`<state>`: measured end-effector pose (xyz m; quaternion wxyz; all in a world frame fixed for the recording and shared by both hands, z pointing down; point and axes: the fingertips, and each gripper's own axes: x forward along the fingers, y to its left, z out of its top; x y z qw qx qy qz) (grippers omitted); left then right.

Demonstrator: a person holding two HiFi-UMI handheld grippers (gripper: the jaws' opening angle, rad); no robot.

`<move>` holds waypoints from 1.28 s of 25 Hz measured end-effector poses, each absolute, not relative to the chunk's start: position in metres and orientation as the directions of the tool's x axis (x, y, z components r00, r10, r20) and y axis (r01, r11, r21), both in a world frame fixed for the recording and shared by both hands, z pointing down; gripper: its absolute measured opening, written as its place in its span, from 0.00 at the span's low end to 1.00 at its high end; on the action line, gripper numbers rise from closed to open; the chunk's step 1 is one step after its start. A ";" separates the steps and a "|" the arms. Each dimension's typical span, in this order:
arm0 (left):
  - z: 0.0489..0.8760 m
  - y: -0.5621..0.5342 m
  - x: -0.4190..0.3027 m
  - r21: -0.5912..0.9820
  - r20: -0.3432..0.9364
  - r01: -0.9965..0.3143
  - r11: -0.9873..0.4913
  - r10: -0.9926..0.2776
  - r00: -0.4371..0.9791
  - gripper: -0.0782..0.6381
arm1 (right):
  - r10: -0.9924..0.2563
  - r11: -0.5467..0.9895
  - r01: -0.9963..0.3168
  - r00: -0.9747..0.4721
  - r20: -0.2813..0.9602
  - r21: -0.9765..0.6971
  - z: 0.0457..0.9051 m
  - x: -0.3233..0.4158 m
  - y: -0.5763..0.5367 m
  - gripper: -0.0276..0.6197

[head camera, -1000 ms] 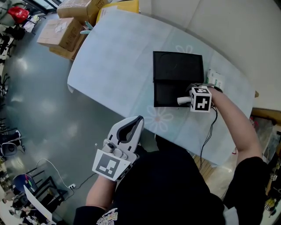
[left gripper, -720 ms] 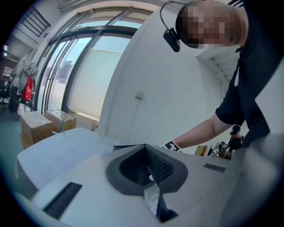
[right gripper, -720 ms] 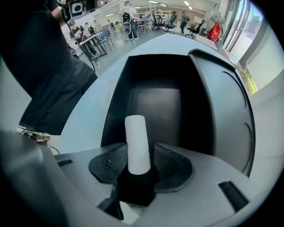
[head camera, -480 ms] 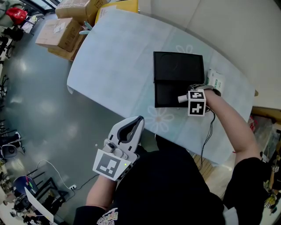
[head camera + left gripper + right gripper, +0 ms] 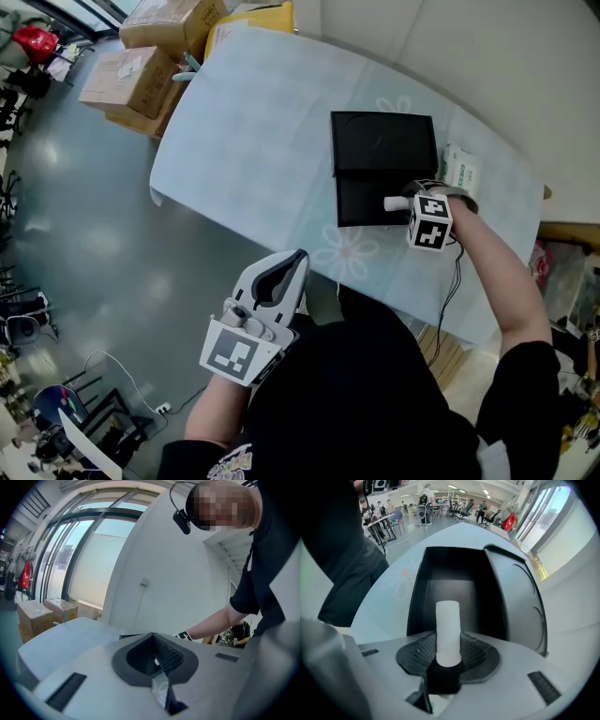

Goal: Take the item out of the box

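A black box lies open on the table, its lid folded back beyond the tray. A white cylinder stands between the pads of my right gripper over the tray's near part. In the right gripper view the cylinder rises straight out of the jaws of the right gripper. These jaws have just been closing, and the pads now press on its sides. My left gripper hangs off the table's near edge by the person's body, shut with nothing in it.
The table carries a pale blue flowered cloth. A small white and green packet lies right of the box. A dark cable runs off the near right edge. Cardboard boxes stand on the floor at the far left.
The right gripper has tilted a little over the box's tray, with the white cylinder at its tips throughout. The left gripper has stayed where it was.
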<state>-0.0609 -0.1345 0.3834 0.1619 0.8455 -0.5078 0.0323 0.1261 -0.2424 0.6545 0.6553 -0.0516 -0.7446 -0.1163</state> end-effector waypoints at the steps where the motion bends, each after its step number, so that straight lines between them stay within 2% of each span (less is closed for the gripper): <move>1: 0.383 -0.132 -0.062 0.238 0.220 -0.866 -0.440 -0.844 0.489 0.12 | -0.096 0.971 0.203 -0.156 0.983 0.127 0.650 0.125 -0.243 0.27; 9: 0.370 -0.107 -0.062 0.229 0.199 -0.836 -0.498 -0.817 0.541 0.12 | -0.263 0.965 -0.101 -0.355 0.897 0.243 0.584 0.111 -0.234 0.27; 16: 0.360 -0.079 -0.059 0.218 0.177 -0.793 -0.569 -0.776 0.606 0.12 | -0.507 0.858 -0.378 -0.524 0.684 0.347 0.485 0.086 -0.210 0.27; 22: 0.335 -0.063 -0.055 0.197 0.101 -0.752 -0.629 -0.750 0.653 0.12 | -0.649 0.759 -0.539 -0.583 0.488 0.365 0.402 0.071 -0.173 0.27; 27: 0.331 -0.044 -0.052 0.189 0.111 -0.713 -0.675 -0.707 0.699 0.12 | -0.738 0.673 -0.681 -0.590 0.327 0.289 0.352 0.063 -0.135 0.27; 32: 0.328 -0.027 -0.052 0.171 0.087 -0.676 -0.716 -0.673 0.735 0.12 | -0.790 0.611 -0.761 -0.567 0.235 0.219 0.324 0.063 -0.093 0.27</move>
